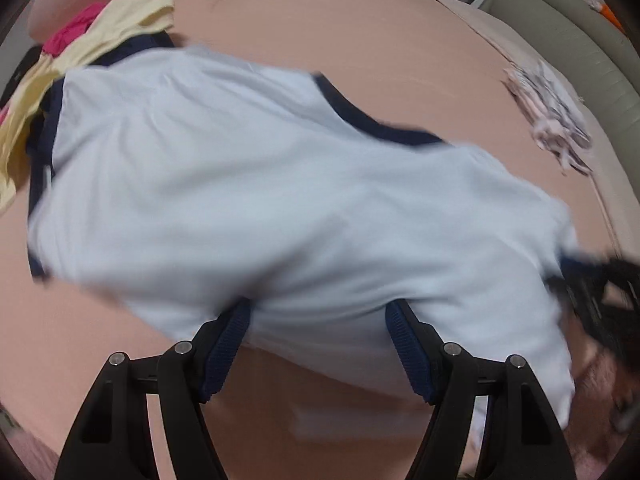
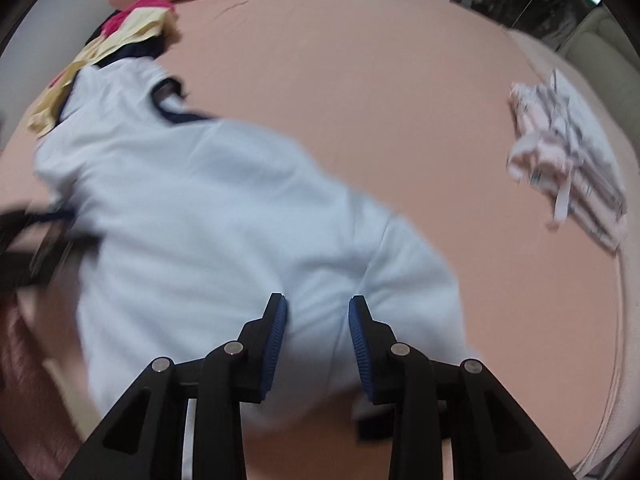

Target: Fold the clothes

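Now both the left gripper [image 1: 318, 344] and right gripper [image 2: 316, 344] stand unclenched over the pale blue shirt [image 1: 260, 184] (navy-trimmed)

Matt cotton shirt [image 1: 280, 184]; ribbed gripper pads [image 1: 230, 344].

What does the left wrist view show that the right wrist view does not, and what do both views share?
Only the left wrist view shows the left gripper, its jaws wide apart over the near hem, and a grey padded edge at upper right. Only the right wrist view shows the right gripper, jaws parted more narrowly. Both show the pale blue shirt with navy trim, the yellow garment, the striped folded clothes and the pink sheet.
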Motion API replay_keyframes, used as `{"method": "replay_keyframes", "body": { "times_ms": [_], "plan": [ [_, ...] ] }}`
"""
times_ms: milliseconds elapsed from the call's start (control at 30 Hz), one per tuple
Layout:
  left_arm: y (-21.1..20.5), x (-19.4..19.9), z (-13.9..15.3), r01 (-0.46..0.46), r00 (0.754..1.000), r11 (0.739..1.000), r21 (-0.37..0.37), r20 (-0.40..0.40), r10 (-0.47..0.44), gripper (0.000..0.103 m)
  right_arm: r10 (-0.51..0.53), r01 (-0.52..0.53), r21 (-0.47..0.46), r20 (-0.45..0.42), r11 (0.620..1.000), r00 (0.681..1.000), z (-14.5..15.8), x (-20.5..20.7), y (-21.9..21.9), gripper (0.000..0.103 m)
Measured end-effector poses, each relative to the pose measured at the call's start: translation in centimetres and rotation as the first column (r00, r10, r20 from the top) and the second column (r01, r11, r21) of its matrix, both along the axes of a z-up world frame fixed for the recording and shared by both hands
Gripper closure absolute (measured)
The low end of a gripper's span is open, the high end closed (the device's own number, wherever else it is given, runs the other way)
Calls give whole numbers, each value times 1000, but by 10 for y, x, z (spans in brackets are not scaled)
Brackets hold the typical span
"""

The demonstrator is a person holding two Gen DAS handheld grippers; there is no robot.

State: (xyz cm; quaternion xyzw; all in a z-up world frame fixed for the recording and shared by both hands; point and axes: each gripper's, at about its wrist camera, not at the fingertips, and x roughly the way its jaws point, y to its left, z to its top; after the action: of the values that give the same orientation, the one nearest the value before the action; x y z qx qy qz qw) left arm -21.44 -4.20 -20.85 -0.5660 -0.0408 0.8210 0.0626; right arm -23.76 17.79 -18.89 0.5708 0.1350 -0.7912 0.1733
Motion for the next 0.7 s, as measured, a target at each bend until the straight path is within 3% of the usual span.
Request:
{"method": "replay_keyframes", "body": {
  "times_ms": [133, 233, 300, 367, 467, 600, 667, 700],
  "plan": [
    [0, -32, 4, 4, 999, 995, -100, -52, -9, 33, 118, -103, -105, 153, 989, 981, 0, 40, -14, 71],
    [0, -32, 16, -19, 1000, 999, -48, -11, 18, 35, 264, -235, -155, 199, 960, 944, 6, 68, -33, 71],
    [10, -7, 36, 18, 999, 998, 64, -36, -16, 35, 270, -232, -231, 148, 945, 952, 30, 68, -26, 71],
    [27, 20, 52, 61, 996, 989, 136, -66, -52, 35, 198, -174, -258, 69, 950, 978, 51, 50, -9, 71],
    [56, 46, 46, 144, 989, 964, 221, -46, -137, 35, 70, -75, -236, -27, 969, 997, 62, 14, 8, 71],
    [97, 63, 9, 226, 974, 972, 62, -24, -225, 35, 11, -10, -138, 6, 990, 1000, 19, -45, 19, 71],
    [100, 69, 5, 252, 967, 968, -20, -41, -252, 33, 5, 4, -112, 76, 994, 997, -6, -49, 19, 72],
    [98, 67, 6, 253, 966, 966, -53, -40, -255, 33, 4, 5, -113, 72, 994, 997, -7, -43, 21, 72]
  ]
}}
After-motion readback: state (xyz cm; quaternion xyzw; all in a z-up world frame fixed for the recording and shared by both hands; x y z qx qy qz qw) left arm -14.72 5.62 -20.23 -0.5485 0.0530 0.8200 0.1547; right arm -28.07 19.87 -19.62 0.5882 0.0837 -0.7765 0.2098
